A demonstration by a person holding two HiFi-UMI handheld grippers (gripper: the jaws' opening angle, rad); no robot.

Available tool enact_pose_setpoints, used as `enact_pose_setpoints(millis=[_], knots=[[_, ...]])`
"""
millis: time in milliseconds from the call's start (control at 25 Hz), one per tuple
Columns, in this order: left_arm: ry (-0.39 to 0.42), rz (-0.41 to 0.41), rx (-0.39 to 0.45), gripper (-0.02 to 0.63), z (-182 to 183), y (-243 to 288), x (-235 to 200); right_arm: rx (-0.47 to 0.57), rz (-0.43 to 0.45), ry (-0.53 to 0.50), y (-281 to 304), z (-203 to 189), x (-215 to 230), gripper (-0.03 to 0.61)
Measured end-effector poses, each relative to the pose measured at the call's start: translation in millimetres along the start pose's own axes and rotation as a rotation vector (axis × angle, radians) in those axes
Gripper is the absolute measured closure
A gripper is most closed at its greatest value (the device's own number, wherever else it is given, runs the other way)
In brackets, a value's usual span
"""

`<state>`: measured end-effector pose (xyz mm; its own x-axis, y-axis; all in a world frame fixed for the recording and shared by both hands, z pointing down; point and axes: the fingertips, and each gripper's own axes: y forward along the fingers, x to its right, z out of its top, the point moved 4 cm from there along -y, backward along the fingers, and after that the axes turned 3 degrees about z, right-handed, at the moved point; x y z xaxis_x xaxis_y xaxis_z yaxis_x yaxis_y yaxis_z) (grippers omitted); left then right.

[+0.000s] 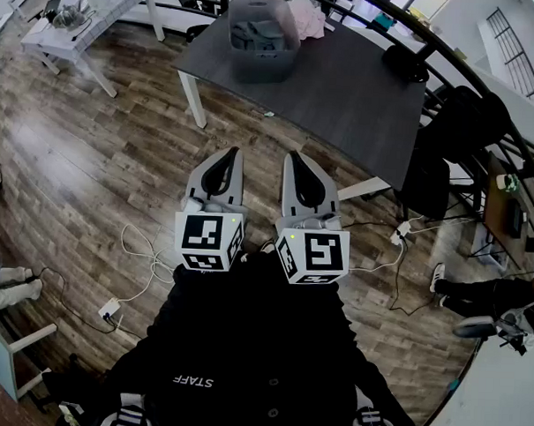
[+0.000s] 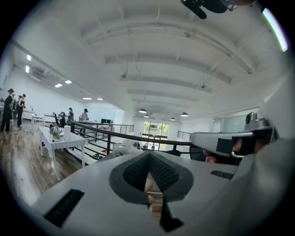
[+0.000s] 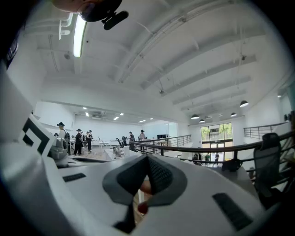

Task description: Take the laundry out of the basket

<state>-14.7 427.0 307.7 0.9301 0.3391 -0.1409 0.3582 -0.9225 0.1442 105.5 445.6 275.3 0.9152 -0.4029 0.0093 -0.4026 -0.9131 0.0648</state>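
The grey laundry basket (image 1: 263, 40) stands at the far end of a dark table (image 1: 342, 105), with grey laundry (image 1: 257, 29) inside it and a pink cloth (image 1: 309, 20) lying beside it. Both grippers are held side by side close to my chest, well short of the table and above the wooden floor. The left gripper (image 1: 231, 153) points forward with its jaws together and nothing between them. The right gripper (image 1: 294, 156) is the same, shut and empty. In the gripper views the left gripper (image 2: 148, 156) and right gripper (image 3: 147, 159) aim up at the ceiling and across the room.
A white table (image 1: 90, 15) stands at the far left. A black chair (image 1: 446, 154) sits at the dark table's right end, and a black object (image 1: 404, 62) lies on the table. Cables and a power strip (image 1: 113, 309) lie on the floor. A seated person's legs (image 1: 475, 294) are at the right.
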Motion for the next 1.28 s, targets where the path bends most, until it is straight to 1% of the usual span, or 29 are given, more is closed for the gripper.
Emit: enact_pose_setpoints(millis=[240,480,680,800,960,1120,1280], knots=[[-0.002,0.001,-0.022,0.612,-11,7,-8,0.027,0.001,0.065,7,-8,3,0.563],[-0.012,0.021,-0.059,0.612,-27,9,-25,-0.002,-0.028,0.06,17,-20,6,0.563],[-0.027,0.053,-0.09,0.612,-40,11,-53,-0.015,-0.089,0.093,26,-26,24,0.563],[-0.039,0.06,-0.103,0.612,-46,13,-67,-0.025,-0.114,0.105,31,-32,23,0.563],[-0.048,0.045,-0.11,0.612,-52,19,-73,-0.046,-0.115,0.093,38,-42,12,0.563],[-0.04,0.023,-0.112,0.612,-51,27,-77,-0.043,-0.11,0.09,50,-41,8,0.563],[-0.029,0.033,-0.109,0.612,-48,36,-88,-0.038,-0.101,0.098,65,-41,9,0.563]])
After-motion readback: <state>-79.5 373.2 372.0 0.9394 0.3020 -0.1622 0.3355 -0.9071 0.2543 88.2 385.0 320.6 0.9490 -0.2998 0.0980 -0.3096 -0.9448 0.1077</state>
